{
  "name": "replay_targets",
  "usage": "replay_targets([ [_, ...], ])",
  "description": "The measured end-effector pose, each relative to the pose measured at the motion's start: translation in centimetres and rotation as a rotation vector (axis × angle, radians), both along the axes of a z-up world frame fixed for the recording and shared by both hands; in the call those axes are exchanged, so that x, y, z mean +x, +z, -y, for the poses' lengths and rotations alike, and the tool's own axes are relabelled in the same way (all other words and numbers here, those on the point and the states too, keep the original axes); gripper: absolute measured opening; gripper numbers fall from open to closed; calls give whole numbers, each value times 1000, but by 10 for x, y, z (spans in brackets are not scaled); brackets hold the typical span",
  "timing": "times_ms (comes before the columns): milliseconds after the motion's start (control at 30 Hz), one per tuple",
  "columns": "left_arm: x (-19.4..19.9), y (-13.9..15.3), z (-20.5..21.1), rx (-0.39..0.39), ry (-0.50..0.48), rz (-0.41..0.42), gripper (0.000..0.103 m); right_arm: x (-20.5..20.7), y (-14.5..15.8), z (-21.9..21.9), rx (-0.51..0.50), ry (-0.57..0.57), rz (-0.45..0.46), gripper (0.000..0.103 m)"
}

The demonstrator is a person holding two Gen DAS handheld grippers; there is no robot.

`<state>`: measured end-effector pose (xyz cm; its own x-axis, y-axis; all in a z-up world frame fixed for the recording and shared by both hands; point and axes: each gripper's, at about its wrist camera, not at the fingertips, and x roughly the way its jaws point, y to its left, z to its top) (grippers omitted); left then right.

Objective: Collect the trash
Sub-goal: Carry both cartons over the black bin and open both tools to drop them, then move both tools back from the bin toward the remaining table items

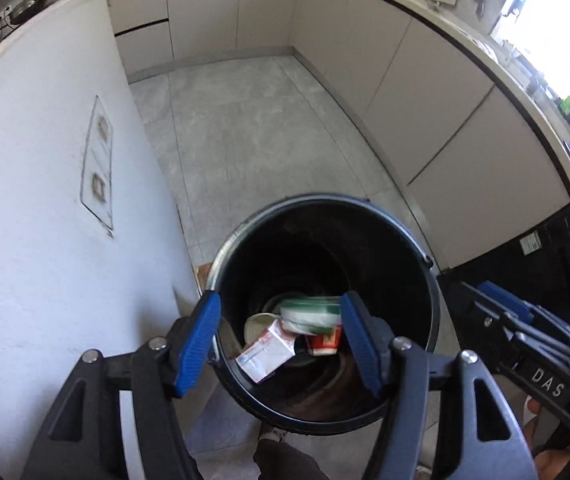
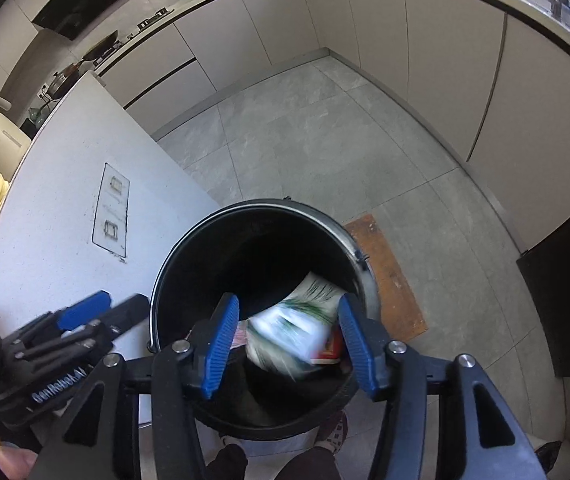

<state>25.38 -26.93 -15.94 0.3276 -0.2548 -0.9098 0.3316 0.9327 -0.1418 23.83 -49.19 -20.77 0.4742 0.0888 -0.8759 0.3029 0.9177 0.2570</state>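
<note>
Inside the round black plastic bin [image 1: 325, 248] on the floor: white-green packet [image 2: 297, 320], pink-white carton [image 1: 265, 354], red wrapper [image 1: 325, 342] already binned; left tongs [image 1: 281, 344] and right tongs [image 2: 289, 344] apart, empty; further trash unseen.

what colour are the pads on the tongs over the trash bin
Blue, ribbed pads on black arms, above the black bin. Clearest in the left wrist view.
</note>
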Motion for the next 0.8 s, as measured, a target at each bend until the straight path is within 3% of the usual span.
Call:
replay_targets([
  [800, -21, 85, -49, -78, -46, 131, 64, -33, 74, -40, -13, -54, 88, 56],
])
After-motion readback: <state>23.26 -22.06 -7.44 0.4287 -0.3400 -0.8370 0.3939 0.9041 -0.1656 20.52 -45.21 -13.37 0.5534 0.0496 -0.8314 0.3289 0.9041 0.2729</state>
